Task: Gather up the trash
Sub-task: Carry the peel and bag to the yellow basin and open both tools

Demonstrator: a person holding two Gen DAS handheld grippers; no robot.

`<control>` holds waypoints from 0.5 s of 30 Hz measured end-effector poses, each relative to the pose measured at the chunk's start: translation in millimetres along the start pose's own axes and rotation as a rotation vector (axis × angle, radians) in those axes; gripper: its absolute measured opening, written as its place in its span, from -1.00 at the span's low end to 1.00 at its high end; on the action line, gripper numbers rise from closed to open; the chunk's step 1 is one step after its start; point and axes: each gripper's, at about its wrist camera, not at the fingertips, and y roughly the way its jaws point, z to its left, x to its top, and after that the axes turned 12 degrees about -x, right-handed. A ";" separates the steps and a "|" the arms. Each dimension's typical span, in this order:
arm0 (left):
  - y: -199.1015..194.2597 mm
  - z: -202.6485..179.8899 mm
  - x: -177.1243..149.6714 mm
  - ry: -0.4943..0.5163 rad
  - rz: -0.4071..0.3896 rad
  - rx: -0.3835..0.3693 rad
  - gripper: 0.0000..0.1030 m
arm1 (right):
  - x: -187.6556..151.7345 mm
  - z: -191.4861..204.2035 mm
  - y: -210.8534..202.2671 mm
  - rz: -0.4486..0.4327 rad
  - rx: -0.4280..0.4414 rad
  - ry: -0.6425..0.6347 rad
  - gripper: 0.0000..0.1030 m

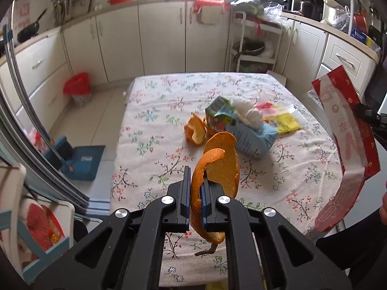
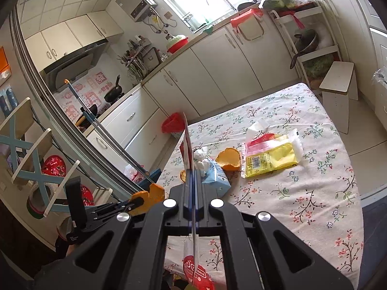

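My left gripper [image 1: 195, 181] is shut on a curled orange peel [image 1: 217, 166] and holds it above the near part of the floral-clothed table [image 1: 154, 111]. My right gripper [image 2: 194, 176] is shut on a red and white wrapper [image 2: 187, 142], seen edge-on; the wrapper also shows in the left wrist view [image 1: 348, 145] at the right. On the table lie another orange peel [image 1: 194, 130], a crushed blue carton [image 1: 241, 130] with white tissue [image 1: 246, 112] on it, and a yellow packet [image 2: 271, 159]. The left gripper with its peel shows in the right wrist view [image 2: 142, 199].
A small bin with a red bag [image 1: 78, 88] stands on the floor left of the table, also in the right wrist view [image 2: 173, 123]. A blue dustpan [image 1: 82, 162] lies on the floor. Cabinets [image 1: 159, 38] line the far wall. A stool [image 2: 338, 89] stands past the table.
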 end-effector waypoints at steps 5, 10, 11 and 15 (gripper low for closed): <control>-9.9 -5.3 -0.3 0.008 -0.024 -0.001 -0.88 | -8.1 3.7 -6.9 -0.003 0.022 0.008 -0.96; -19.9 -8.7 -5.9 -0.004 -0.041 -0.009 -0.88 | -22.4 9.5 -17.5 -0.005 0.053 0.018 -0.96; -21.4 -9.1 -7.1 -0.008 -0.043 -0.011 -0.88 | -25.9 10.1 -19.0 -0.003 0.059 0.019 -0.96; -28.8 -11.3 -14.5 -0.027 -0.054 -0.019 -0.88 | -44.0 13.4 -26.7 0.013 0.072 0.026 -0.96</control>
